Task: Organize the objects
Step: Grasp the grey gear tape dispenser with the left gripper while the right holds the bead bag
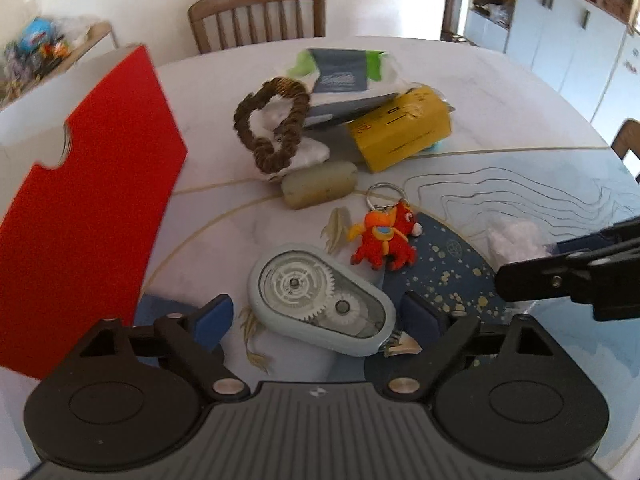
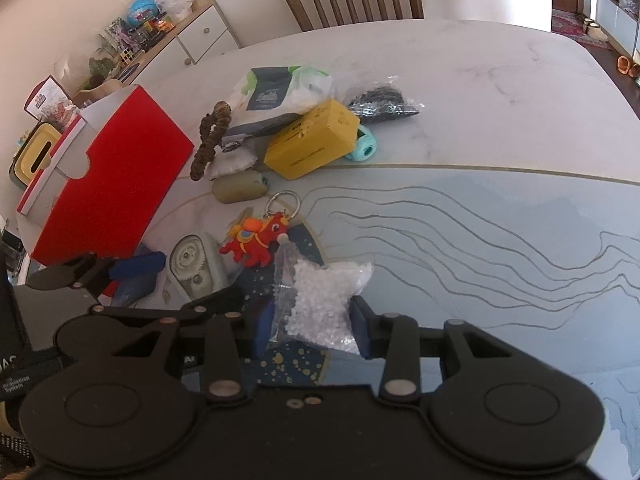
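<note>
My left gripper (image 1: 318,314) is open, its blue pads on either side of a grey correction-tape dispenser (image 1: 320,300) with see-through gears, lying on the table; it also shows in the right wrist view (image 2: 196,266). My right gripper (image 2: 312,326) has its pads against a clear bag of white beads (image 2: 320,300), which also shows in the left wrist view (image 1: 512,240). A red and orange toy keychain (image 1: 384,236) lies between the two; it also shows in the right wrist view (image 2: 260,236).
An open red-lidded box (image 1: 88,184) stands at the left. Behind lie a beige cylinder (image 1: 318,190), a brown braided ring (image 1: 272,124), a yellow carton (image 1: 400,128), wipes pack (image 1: 340,70), a teal object (image 2: 360,144) and dark bagged item (image 2: 380,102). A chair (image 1: 258,14) stands beyond the table.
</note>
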Demonstrator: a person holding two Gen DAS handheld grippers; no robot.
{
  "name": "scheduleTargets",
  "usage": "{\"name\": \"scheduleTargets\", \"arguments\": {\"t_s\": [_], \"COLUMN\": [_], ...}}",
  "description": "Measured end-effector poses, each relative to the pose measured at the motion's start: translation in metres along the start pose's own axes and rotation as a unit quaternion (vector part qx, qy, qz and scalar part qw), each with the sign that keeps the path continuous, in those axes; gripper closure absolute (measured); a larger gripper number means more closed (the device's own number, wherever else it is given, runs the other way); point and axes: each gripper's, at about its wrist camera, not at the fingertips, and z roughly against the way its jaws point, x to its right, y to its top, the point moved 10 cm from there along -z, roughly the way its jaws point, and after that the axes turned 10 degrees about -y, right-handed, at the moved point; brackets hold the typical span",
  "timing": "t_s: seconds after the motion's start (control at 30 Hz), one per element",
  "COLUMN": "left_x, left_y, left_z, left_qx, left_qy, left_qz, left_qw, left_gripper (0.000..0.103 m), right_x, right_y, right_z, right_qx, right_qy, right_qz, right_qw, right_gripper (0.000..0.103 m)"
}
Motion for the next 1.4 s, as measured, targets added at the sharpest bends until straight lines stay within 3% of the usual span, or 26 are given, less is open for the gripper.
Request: {"name": "scheduleTargets", "arguments": {"t_s": [0.2, 0.37, 0.43, 0.5, 0.67, 0.73, 0.8, 0.9, 1.03, 1.27, 1.4], "left_x": [-0.002, -0.002, -0.002, -0.005, -0.011, -0.016, -0.019, -0.021, -0.025, -0.03, -0.028], "left_y": [-0.002, -0.001, -0.001, 0.001, 0.004, 0.006, 0.009, 0.015, 0.019, 0.024, 0.023], "left_z": [0.001, 0.004, 0.006, 0.009, 0.01, 0.01, 0.008, 0.003, -0.005, -0.009, -0.007], "left_qx": [0.006, 0.016, 0.021, 0.027, 0.021, 0.021, 0.023, 0.02, 0.016, 0.02, 0.025], "left_qy": [-0.006, -0.012, -0.013, -0.014, -0.035, -0.031, -0.028, -0.032, -0.009, -0.008, -0.011], "left_qz": [0.008, 0.005, 0.003, -0.002, 0.001, 0.004, 0.008, 0.015, 0.01, 0.01, 0.002], "left_qw": [0.9999, 0.9998, 0.9997, 0.9995, 0.9992, 0.9993, 0.9993, 0.9992, 0.9998, 0.9997, 0.9996], "left_gripper": [0.013, 0.026, 0.035, 0.061, 0.061, 0.056, 0.041, 0.039, 0.037, 0.037, 0.052], "right_x": [0.001, -0.002, -0.003, -0.005, -0.01, -0.012, -0.012, -0.013, -0.014, -0.014, -0.015], "right_y": [0.0, -0.002, -0.002, -0.003, -0.004, -0.005, -0.006, -0.008, -0.01, -0.012, -0.011], "right_z": [-0.001, 0.0, 0.001, 0.003, 0.01, 0.013, 0.016, 0.019, 0.019, 0.017, 0.016], "right_qx": [-0.002, -0.003, -0.002, -0.001, 0.005, 0.009, 0.01, 0.011, 0.012, 0.012, 0.012], "right_qy": [0.0, -0.005, -0.008, -0.01, -0.024, -0.029, -0.032, -0.039, -0.043, -0.045, -0.045], "right_qz": [0.005, 0.012, 0.013, 0.015, 0.025, 0.024, 0.02, 0.018, 0.01, 0.004, 0.002], "right_qw": [1.0, 1.0, 1.0, 1.0, 0.999, 0.999, 0.999, 0.999, 0.999, 0.999, 0.999], "right_gripper": [0.064, 0.064, 0.064, 0.064, 0.064, 0.064, 0.064, 0.064, 0.064, 0.064, 0.064]}}
